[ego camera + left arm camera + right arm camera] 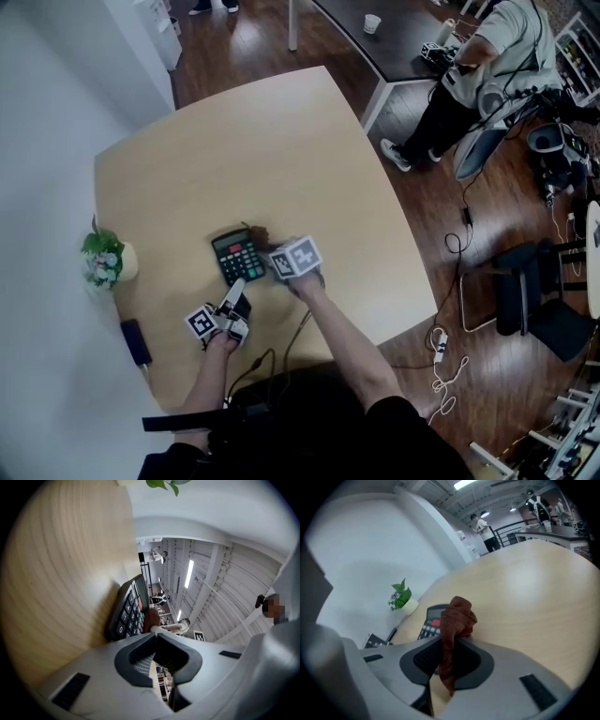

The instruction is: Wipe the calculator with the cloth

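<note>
The right hand-held gripper [453,640] has its jaws closed on a rust-brown cloth [457,615]. The cloth is pinched between the pads and bunches up past the tips. From the head view, that bunch sits at the far right corner of the calculator [237,255]. The marker cube of this hand-held gripper lies just right of the calculator. The left hand-held gripper [155,636] has its jaws brought together with nothing between them. Its tips are at the calculator's near edge, and whether they touch the edge cannot be told. The calculator is dark, with its display at the far end and its keys facing up, and it lies flat on the pale wooden bench [262,150]. To the left of the calculator, near the bench edge by the white wall, stands a small potted plant [105,258]. Nearer than the calculator and further left lies a flat dark device [136,342]. Well beyond the calculator, off the bench, a person [478,66] leans over another table.
</note>
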Action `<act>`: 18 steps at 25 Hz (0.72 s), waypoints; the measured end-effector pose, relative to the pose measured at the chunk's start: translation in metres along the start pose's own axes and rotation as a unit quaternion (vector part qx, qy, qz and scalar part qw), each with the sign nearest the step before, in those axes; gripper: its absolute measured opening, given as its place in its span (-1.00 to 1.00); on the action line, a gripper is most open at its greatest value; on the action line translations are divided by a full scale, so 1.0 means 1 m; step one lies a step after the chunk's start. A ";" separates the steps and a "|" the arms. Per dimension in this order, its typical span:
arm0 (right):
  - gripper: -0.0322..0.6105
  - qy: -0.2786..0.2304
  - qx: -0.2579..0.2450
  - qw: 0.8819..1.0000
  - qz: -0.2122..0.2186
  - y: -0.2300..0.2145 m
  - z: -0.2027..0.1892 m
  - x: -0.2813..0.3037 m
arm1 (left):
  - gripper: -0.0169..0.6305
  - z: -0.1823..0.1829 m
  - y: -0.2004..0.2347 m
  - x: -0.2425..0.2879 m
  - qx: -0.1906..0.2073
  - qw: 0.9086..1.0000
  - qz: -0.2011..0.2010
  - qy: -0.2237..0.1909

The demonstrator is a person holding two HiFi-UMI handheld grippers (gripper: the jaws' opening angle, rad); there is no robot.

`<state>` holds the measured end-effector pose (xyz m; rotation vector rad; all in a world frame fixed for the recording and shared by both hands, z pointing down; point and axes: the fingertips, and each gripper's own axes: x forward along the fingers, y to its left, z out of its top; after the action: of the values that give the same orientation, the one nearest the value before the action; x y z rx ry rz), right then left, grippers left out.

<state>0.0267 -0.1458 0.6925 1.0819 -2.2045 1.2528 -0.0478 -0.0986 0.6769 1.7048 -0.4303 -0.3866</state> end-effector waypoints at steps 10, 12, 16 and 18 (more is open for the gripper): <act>-0.70 -0.045 -0.035 0.997 -0.047 -0.013 0.034 -0.034 | -0.89 0.001 -0.002 0.000 -0.004 1.000 -0.005 -0.001; -0.69 -0.080 -0.055 0.994 -0.053 -0.019 0.075 -0.021 | -0.89 0.001 -0.003 0.001 -0.008 1.000 -0.005 -0.004; -0.69 -0.035 -0.074 0.996 -0.033 -0.020 0.080 0.014 | -0.89 0.000 0.000 0.001 -0.011 1.000 0.000 -0.007; -0.69 -0.007 -0.061 0.998 -0.029 -0.020 0.058 0.017 | -0.89 -0.001 0.001 0.001 -0.010 1.000 0.004 -0.005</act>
<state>0.0342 -0.2079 0.6837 1.1027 -2.2117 1.0750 -0.0469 -0.0987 0.6781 1.6824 -0.4389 -0.3913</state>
